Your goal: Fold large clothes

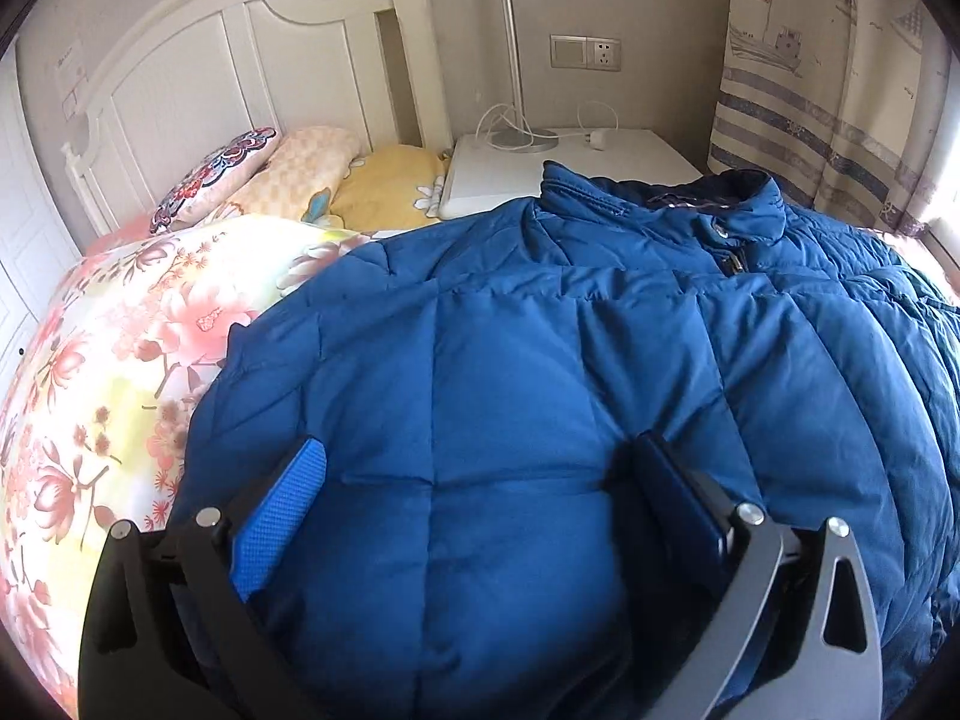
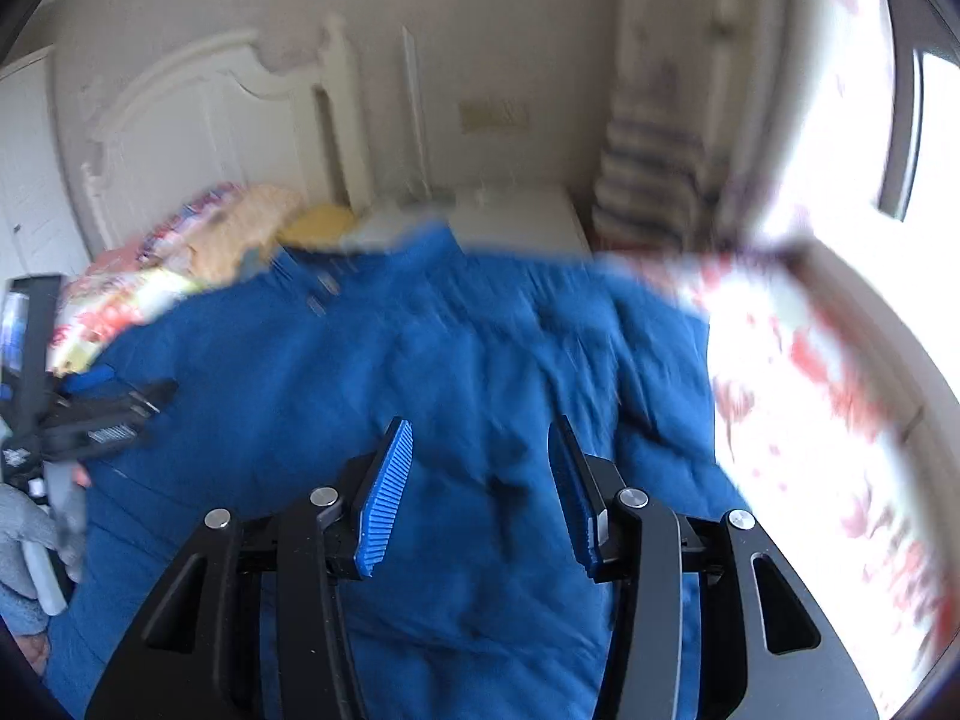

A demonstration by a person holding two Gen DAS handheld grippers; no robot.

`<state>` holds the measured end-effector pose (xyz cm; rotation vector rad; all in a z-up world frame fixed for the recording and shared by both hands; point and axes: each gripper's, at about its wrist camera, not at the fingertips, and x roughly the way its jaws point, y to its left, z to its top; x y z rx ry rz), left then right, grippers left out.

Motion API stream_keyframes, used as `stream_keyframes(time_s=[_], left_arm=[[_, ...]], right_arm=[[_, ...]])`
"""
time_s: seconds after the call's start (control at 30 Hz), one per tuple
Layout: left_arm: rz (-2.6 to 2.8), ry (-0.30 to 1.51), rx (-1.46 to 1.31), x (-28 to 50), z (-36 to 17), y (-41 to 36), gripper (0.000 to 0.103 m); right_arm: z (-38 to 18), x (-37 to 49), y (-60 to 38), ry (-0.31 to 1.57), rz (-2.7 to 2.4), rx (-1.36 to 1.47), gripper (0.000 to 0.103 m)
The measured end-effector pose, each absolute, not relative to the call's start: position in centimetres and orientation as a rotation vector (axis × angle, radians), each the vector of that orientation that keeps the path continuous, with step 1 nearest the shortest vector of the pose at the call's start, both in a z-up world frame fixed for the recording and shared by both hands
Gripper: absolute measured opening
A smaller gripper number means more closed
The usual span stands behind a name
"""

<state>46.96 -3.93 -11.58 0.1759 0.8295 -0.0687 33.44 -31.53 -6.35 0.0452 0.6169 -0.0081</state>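
Note:
A large blue quilted jacket (image 1: 540, 348) lies spread on the bed, collar toward the nightstand. My left gripper (image 1: 480, 462) is open, its blue pads wide apart, low over the jacket's body. The right wrist view is motion-blurred. There the jacket (image 2: 420, 372) fills the middle, and my right gripper (image 2: 480, 450) is open just above its fabric, holding nothing. The left gripper (image 2: 120, 396) shows at the left edge of that view, over the jacket's left side.
The floral bedspread (image 1: 120, 360) lies under the jacket. Pillows (image 1: 288, 174) lean against the white headboard (image 1: 210, 60). A white nightstand (image 1: 570, 162) with a lamp and charger stands behind. A striped curtain (image 1: 828, 90) hangs at right beside a bright window (image 2: 936, 138).

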Motion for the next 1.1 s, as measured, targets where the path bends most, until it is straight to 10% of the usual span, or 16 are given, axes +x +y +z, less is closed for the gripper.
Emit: stream_keyframes(time_s=[1.1], left_arm=[[-0.088,0.825,0.142,47.2,-11.6,-3.3,0.101]], right_arm=[[-11.8,43.5,-41.0,0.817,-0.072,0.272,0.057]])
